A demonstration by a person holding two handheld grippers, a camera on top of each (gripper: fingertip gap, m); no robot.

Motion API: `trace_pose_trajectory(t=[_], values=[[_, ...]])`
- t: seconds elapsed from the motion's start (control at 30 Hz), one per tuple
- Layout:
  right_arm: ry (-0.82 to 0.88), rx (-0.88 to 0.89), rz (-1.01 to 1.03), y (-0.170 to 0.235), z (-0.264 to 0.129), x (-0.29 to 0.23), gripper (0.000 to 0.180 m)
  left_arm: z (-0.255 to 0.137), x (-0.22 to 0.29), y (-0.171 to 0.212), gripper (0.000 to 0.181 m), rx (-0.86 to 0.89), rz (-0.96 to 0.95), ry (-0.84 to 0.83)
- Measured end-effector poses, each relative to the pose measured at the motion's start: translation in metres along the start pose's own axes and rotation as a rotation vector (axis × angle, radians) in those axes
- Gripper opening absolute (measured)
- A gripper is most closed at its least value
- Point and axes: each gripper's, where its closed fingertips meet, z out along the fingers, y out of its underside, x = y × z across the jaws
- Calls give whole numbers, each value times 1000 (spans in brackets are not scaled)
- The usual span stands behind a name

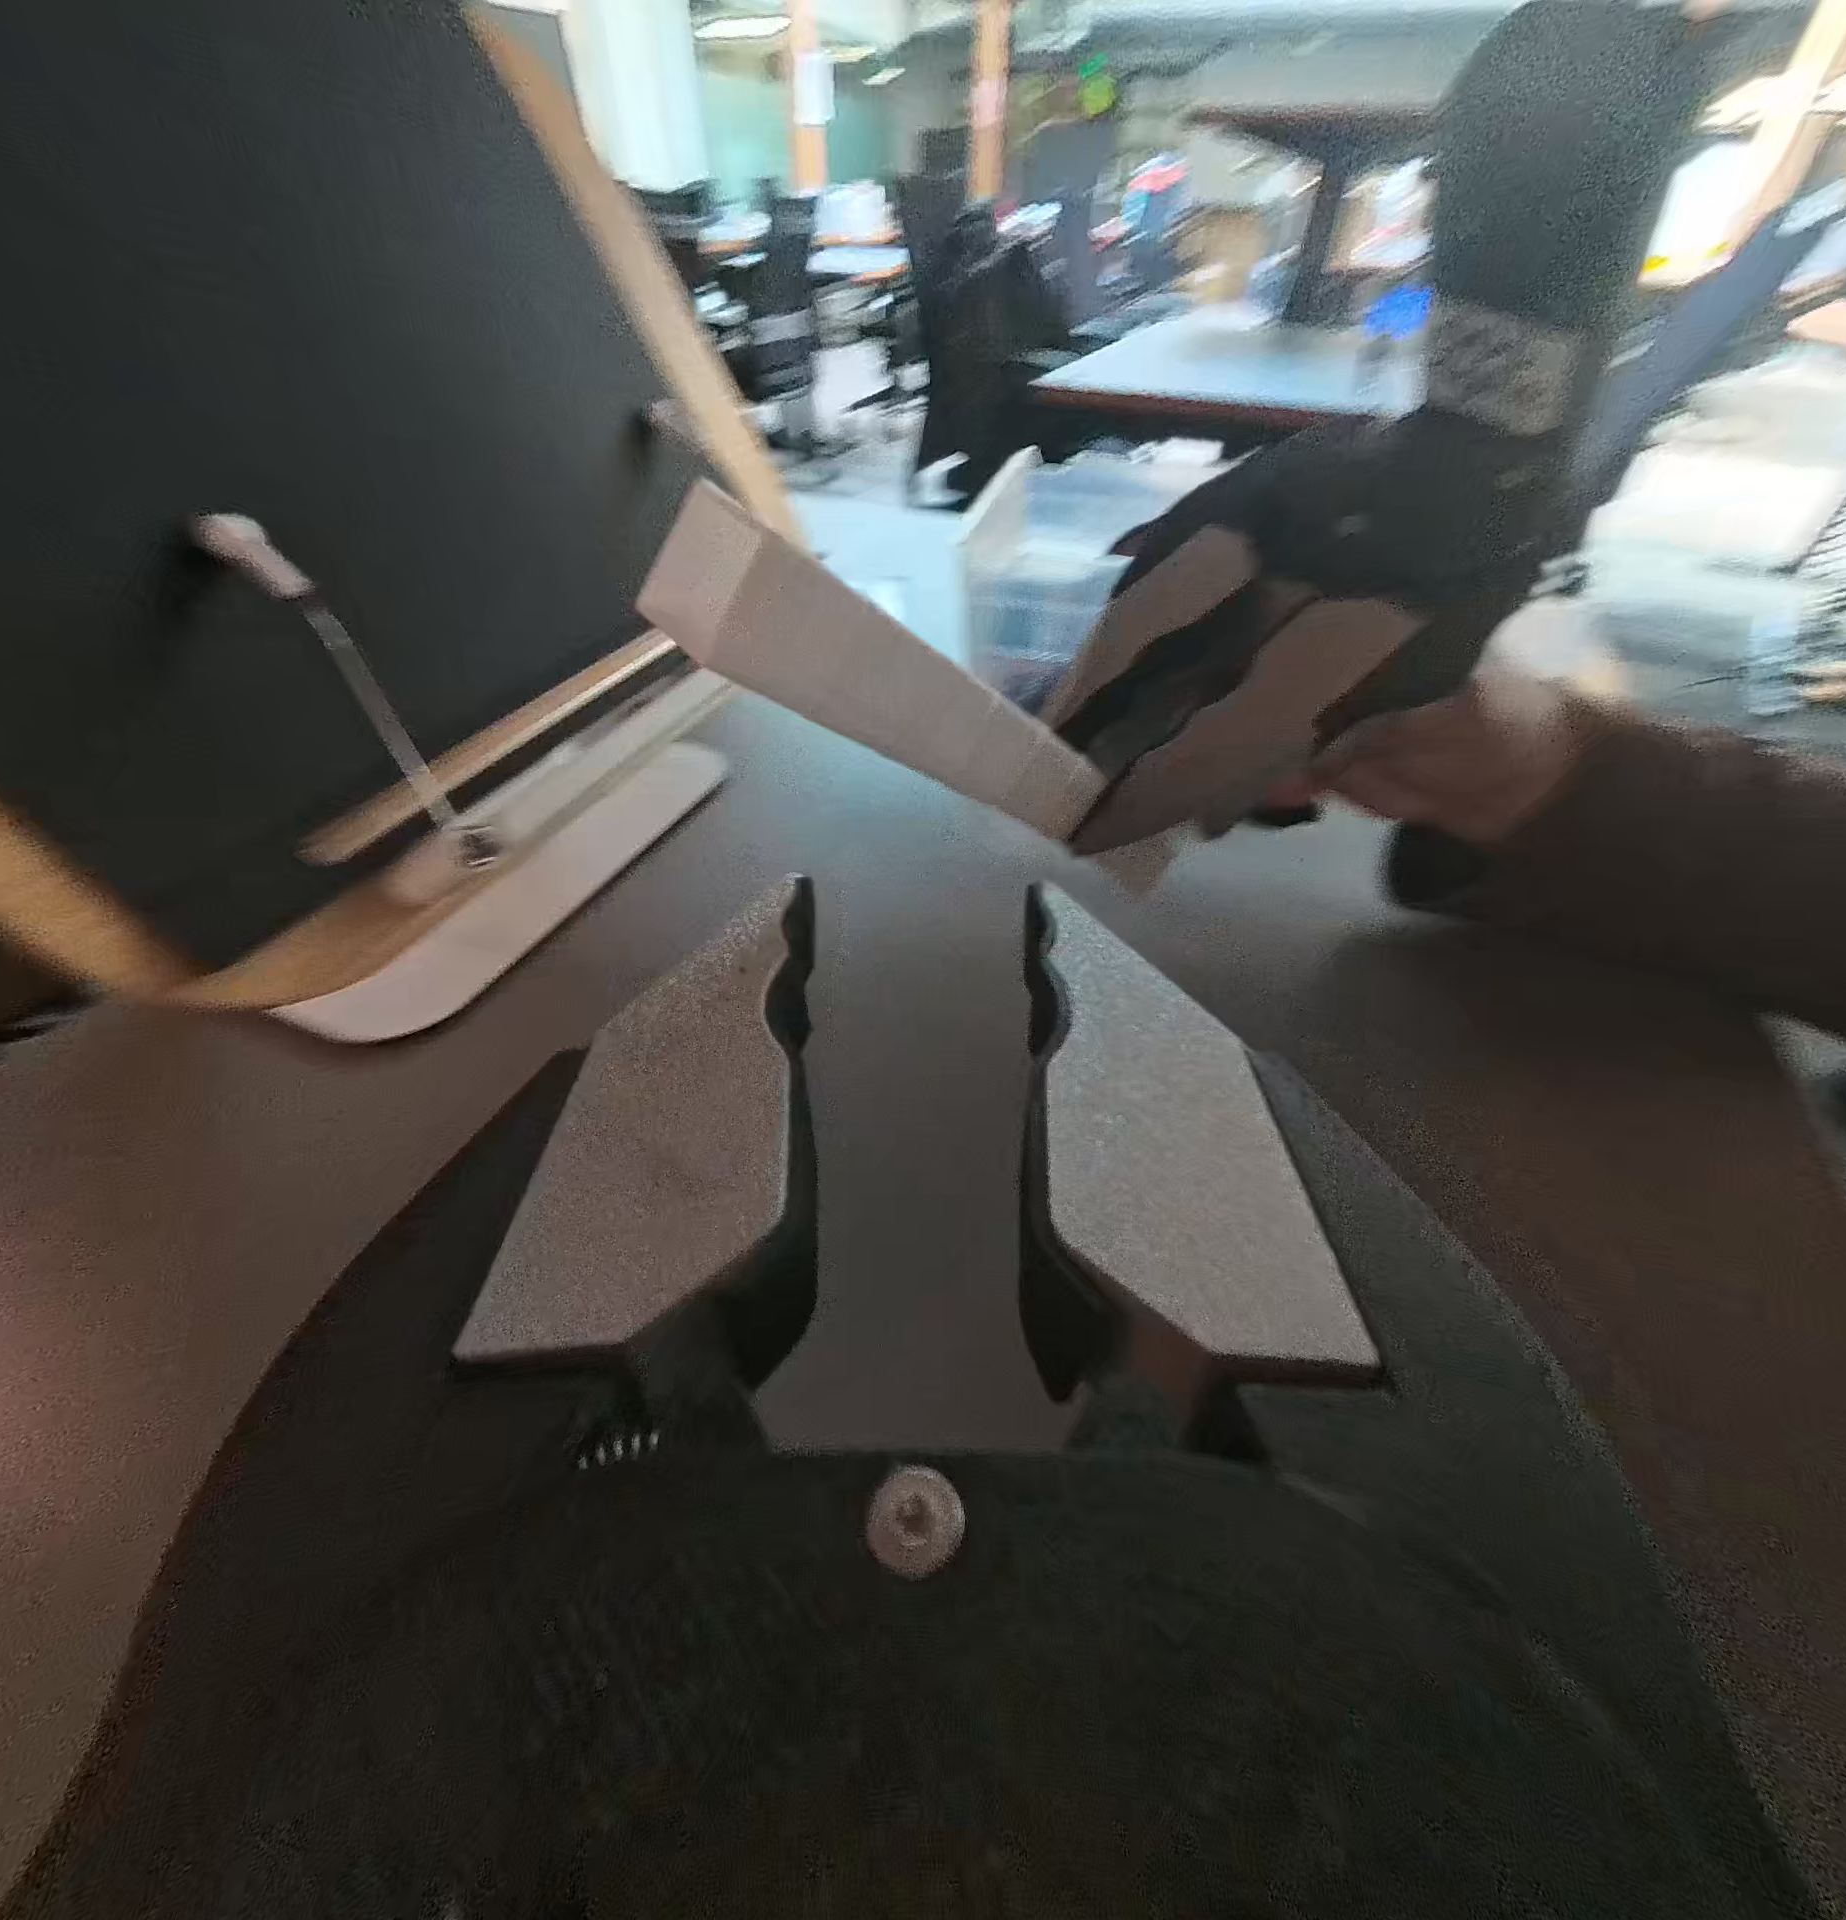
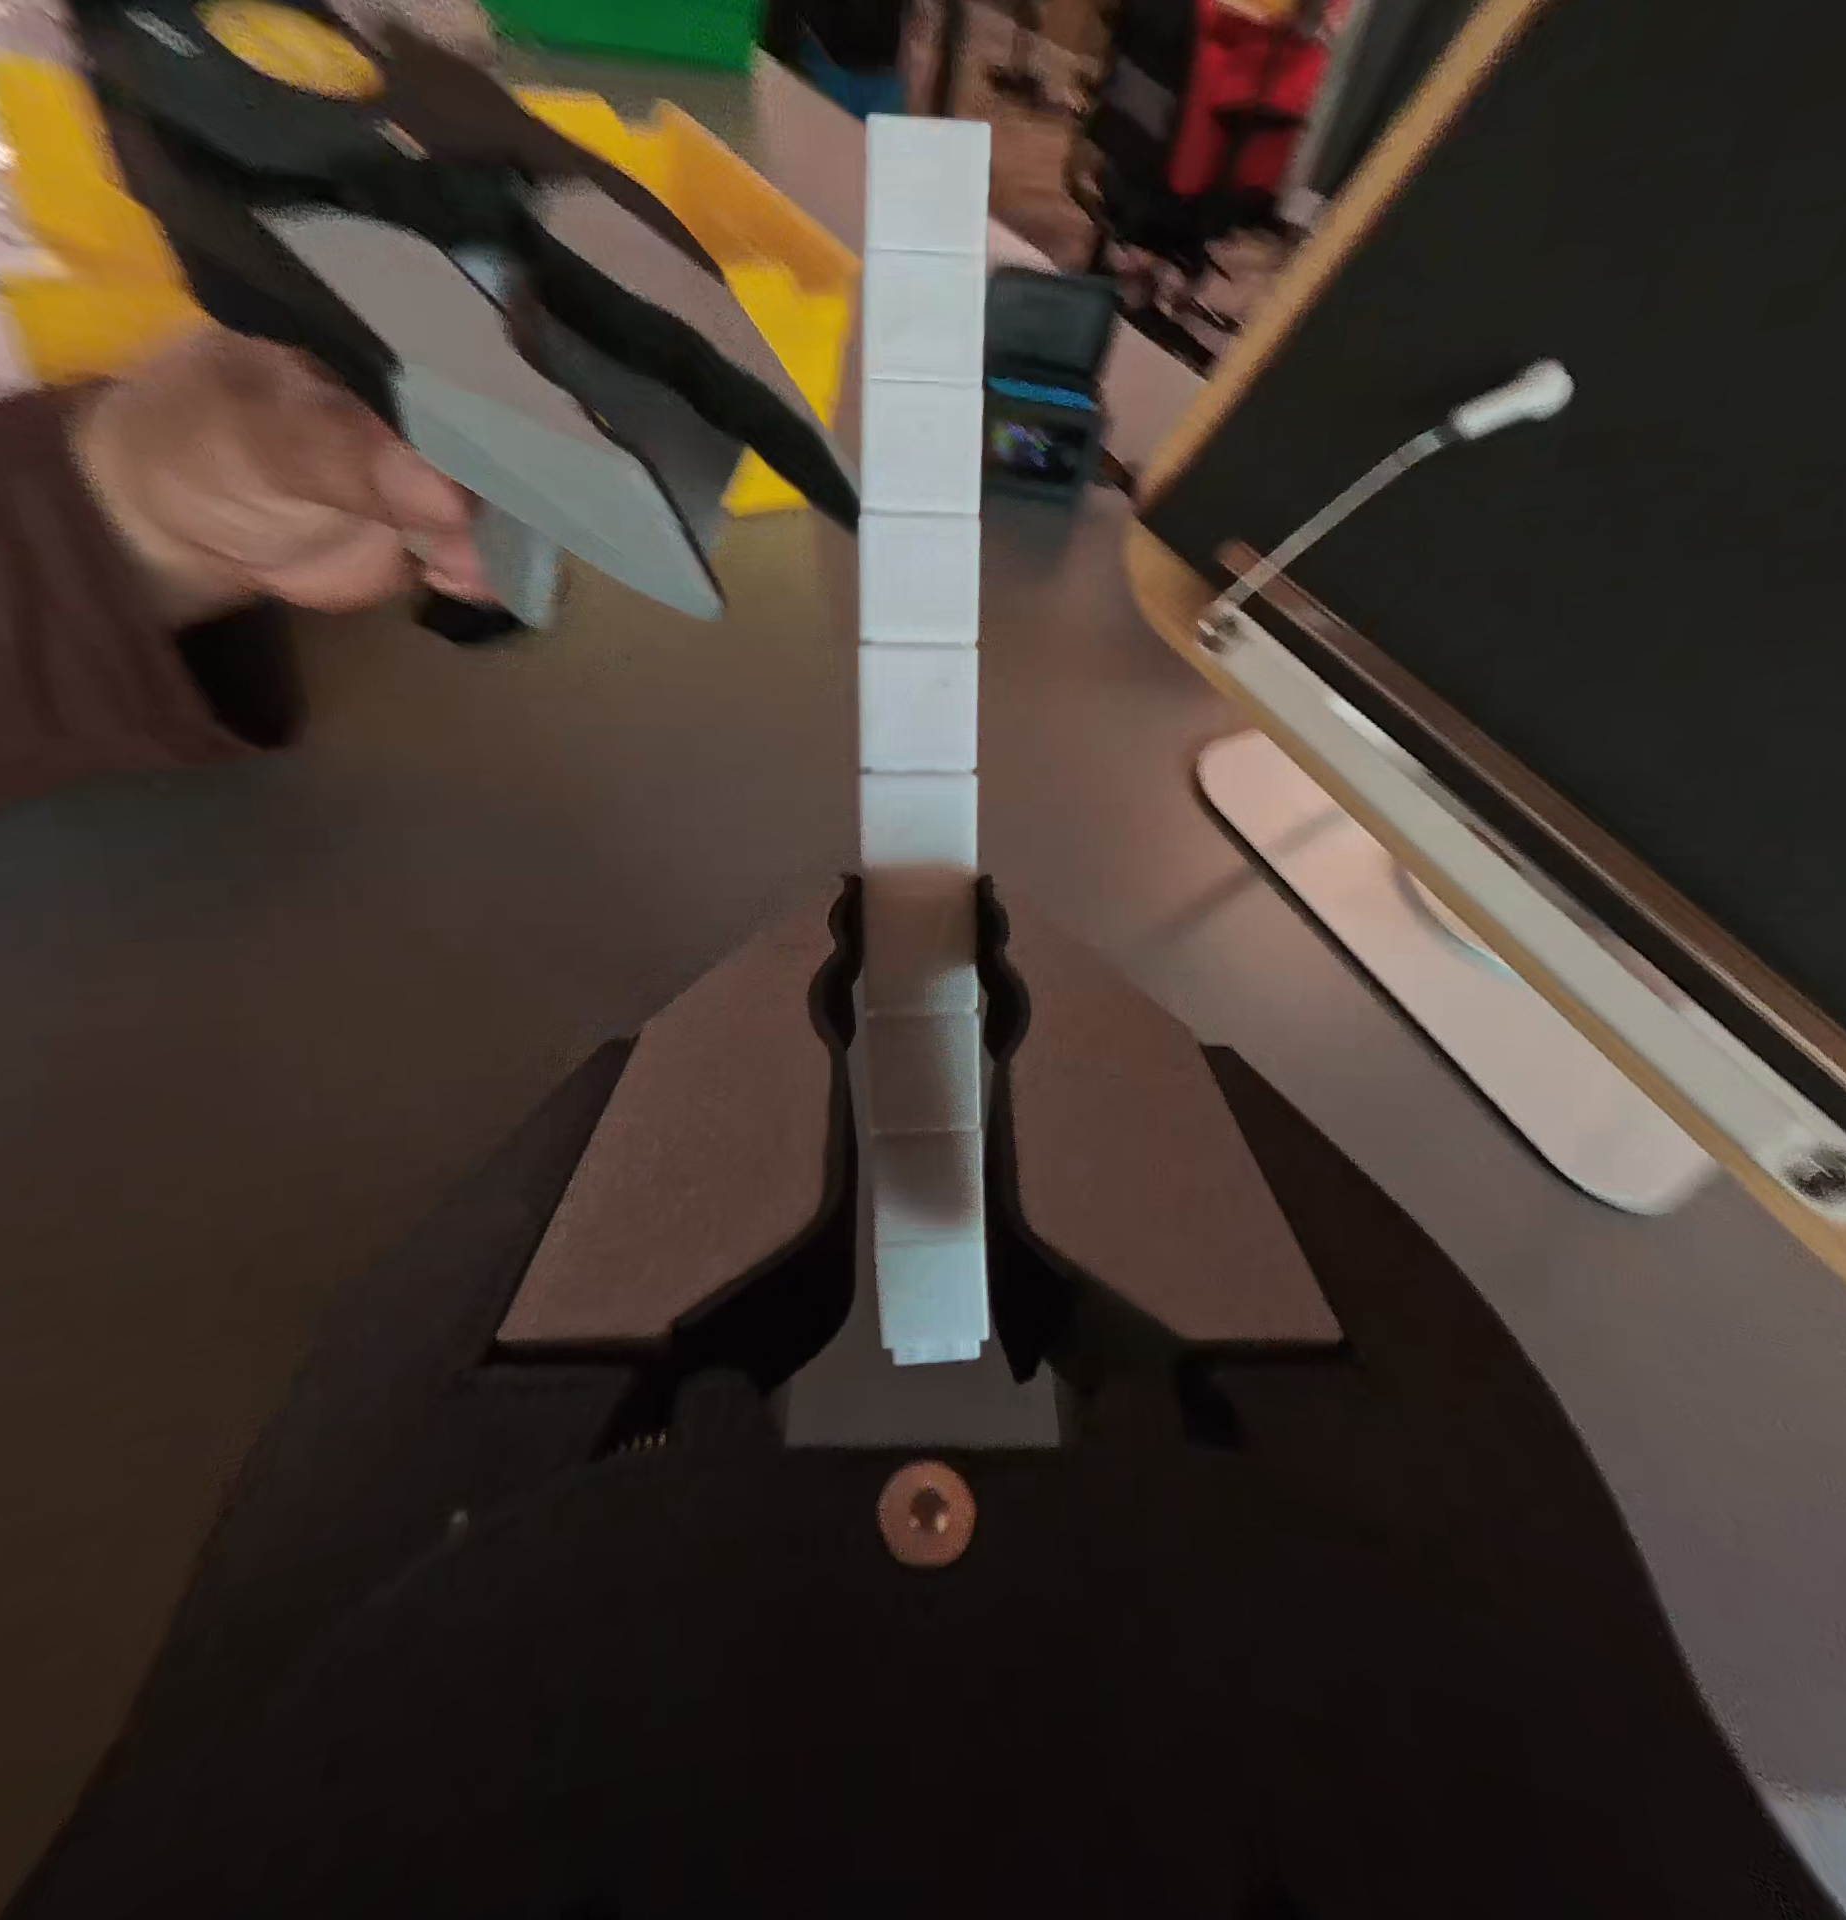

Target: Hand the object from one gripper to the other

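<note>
A long white segmented bar sticks straight out from between my right gripper, which is shut on its near end. In the left wrist view the same bar slants up to the left from the right gripper, held by a hand at the right. My left gripper is open and empty above the dark table, below and apart from the bar. In the right wrist view the left gripper is open, close to the left of the bar's middle, not touching it.
A black board with a wooden edge leans on a white stand at the left; it also shows in the right wrist view. Yellow bins and a small dark device stand farther back. A person stands behind. My hands' fingertips stand some 7 centimetres from each other.
</note>
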Motion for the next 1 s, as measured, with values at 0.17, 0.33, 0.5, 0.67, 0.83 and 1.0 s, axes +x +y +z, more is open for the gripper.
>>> trace_pose_trajectory(t=[0.17, 0.33, 0.5, 0.67, 0.83, 1.0], values=[[144, -229, -83, 35, 5, 19, 18, 1, -22, 19, 50, -203, 453, -342], [79, -314, -12, 49, 8, 9, 18, 12, -10, 22, 33, -284, 934, -527], [-6, -323, 110, 51, 4, 2, 17, 21, -5, 32, 48, -358, 1022, -518], [-147, -318, 169, 47, 1, -20, 18, 36, 9, 44, 49, -387, 1206, -498], [-195, -330, 133, 47, 3, -32, 18, 46, 19, 51, 25, -413, 1258, -448], [-137, 7, 113, -14, -31, -10, 46, 39, 18, 36, 18, -268, 957, -372]])
